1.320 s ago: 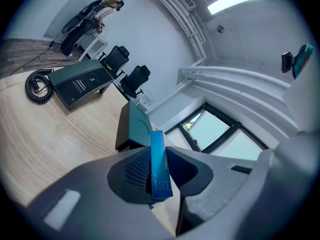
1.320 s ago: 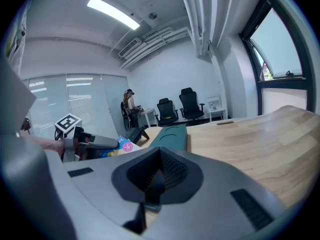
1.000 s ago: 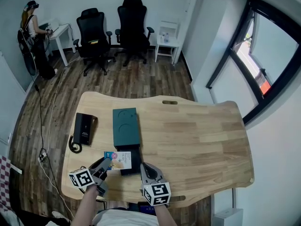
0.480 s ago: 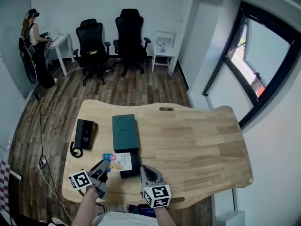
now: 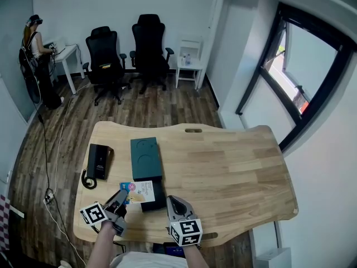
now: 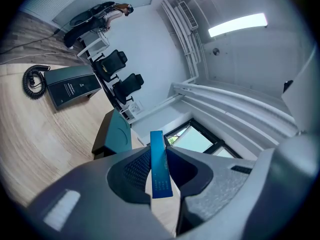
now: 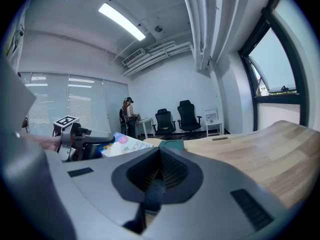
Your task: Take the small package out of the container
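you are gripping the package (image 5: 139,190) in your left tongs (image 5: 121,196), holding it over the near end of the container (image 5: 146,158), while your right tongs (image 5: 169,199) are hovering pressed together and empty just right of it.

Bright, even light here. Daylight floods in through the window (image 5: 304,66) right of the desk (image 5: 234,166), washing the panes pale. High above the desk a ceiling strip light (image 6: 237,25) flares white. Shadows on the desk, faint. Both gripper views bulge, edges dark and rounded; nearest foreground smeared, out of focus.
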`<state>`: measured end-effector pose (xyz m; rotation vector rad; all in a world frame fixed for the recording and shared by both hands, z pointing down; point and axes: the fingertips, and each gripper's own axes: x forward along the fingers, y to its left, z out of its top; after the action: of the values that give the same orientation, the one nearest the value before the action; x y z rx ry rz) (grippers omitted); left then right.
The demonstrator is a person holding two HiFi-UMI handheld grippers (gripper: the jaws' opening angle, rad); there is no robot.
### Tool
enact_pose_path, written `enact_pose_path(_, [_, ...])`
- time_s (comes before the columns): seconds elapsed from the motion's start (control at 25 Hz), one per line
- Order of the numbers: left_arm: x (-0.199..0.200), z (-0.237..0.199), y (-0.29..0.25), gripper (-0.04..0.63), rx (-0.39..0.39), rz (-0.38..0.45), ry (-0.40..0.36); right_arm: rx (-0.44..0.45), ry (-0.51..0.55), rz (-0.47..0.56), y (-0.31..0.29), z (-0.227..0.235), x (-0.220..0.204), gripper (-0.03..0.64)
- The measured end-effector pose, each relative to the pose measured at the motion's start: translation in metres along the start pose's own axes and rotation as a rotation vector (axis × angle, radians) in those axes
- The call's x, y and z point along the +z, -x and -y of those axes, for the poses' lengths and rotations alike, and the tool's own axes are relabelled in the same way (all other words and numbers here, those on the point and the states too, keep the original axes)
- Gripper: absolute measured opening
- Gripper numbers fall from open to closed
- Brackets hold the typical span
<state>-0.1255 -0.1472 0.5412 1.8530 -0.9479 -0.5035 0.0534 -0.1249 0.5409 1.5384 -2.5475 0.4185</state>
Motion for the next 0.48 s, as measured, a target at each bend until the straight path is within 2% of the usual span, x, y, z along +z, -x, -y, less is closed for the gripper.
enact_pose_path(0.2, [0.0039, -0.0032, 0.0004, 0.095, -0.015, 0.0, -0.031, 0.012, 0.011, 0.002, 0.0028, -0.0026, 0.0025, 0.003])
enact_pose_path(0.4, [0.0036, 0.0025, 0.003, 0.095, -0.014, 0.015, 0.019, 0.009, 0.014, -0.005, 0.0038, -0.0032, 0.0008, 0.003])
enact_pose_path(0.48, [0.0031, 0.0007, 0.0026, 0.095, -0.015, 0.015, 0.013, 0.006, 0.015, -0.007, 0.0036, -0.0011, 0.0002, 0.003])
